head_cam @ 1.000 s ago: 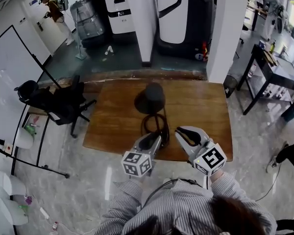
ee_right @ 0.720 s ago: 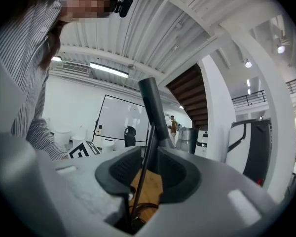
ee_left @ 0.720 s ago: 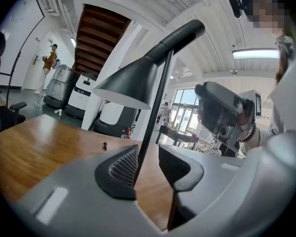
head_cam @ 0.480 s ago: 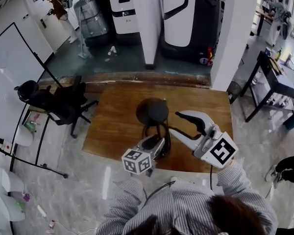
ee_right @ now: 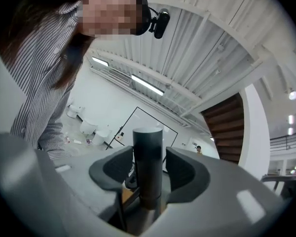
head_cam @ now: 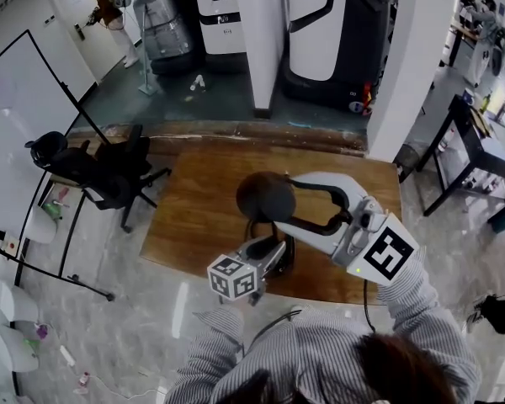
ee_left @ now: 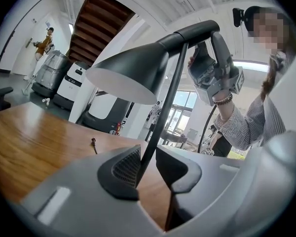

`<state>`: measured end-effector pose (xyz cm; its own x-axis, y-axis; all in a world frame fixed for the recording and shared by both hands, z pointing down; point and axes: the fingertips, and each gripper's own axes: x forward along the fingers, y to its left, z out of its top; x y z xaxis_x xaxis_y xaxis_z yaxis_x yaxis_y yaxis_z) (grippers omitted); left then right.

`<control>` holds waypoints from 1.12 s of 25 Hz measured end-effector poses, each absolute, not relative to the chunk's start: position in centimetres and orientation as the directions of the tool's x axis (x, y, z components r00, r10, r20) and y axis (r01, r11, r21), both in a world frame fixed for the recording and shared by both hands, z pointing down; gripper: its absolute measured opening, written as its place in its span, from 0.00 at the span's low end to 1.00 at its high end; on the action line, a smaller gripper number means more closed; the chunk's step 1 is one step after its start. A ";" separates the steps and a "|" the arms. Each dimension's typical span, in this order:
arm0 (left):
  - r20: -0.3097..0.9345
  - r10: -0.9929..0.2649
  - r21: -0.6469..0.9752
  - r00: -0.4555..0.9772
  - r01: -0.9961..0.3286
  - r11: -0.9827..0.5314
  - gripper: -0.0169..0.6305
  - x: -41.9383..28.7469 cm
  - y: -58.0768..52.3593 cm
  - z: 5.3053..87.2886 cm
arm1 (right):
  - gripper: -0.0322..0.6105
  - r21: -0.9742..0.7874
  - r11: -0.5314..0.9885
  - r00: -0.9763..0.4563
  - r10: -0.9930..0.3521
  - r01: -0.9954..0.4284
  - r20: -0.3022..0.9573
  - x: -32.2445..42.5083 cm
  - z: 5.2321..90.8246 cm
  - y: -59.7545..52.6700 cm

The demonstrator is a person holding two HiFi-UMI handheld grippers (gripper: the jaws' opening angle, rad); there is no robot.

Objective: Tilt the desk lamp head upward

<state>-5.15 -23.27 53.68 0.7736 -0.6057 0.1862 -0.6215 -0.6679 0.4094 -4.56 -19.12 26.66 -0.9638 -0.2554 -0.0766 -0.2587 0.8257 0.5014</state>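
One black desk lamp (head_cam: 265, 196) was seen standing on the single wooden table (head_cam: 194, 200), about midway along it, with its cable (head_cam: 249, 224) coiled on the table at its foot. Two grippers were counted over the table's near half.

The left gripper (ee_left: 147, 164) was held low over the table's near edge, with the lamp's thin stem (ee_left: 160, 117) between its jaws. These had just been closing, but were spread wider than the stem, which lay close against one pad with a gap left at the other.

The right gripper (ee_right: 149, 169) was held higher above the table, at the lamp head. The short cylinder (ee_right: 148, 157) at the back of the head was set between its jaws. These had just been opening and were spread, with neither pad seen pressing on it.

One small dark screw-like thing (ee_left: 93, 143) lay on the table, and one black office chair (head_cam: 109, 179) was placed beside its left edge.
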 end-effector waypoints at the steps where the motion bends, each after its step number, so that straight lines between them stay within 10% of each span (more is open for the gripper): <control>1: 0.187 -0.604 0.409 0.775 -0.620 -0.669 0.18 -5.1 -23.3 53.7 | 0.36 0.516 0.820 -0.967 -0.243 -0.247 -0.076 -4.8 26.6 -19.1; 28: 0.192 -0.611 0.415 0.768 -0.628 -0.658 0.18 -5.2 -23.4 53.7 | 0.35 0.692 0.677 -0.967 -0.211 -0.251 -0.144 -6.0 26.4 -18.4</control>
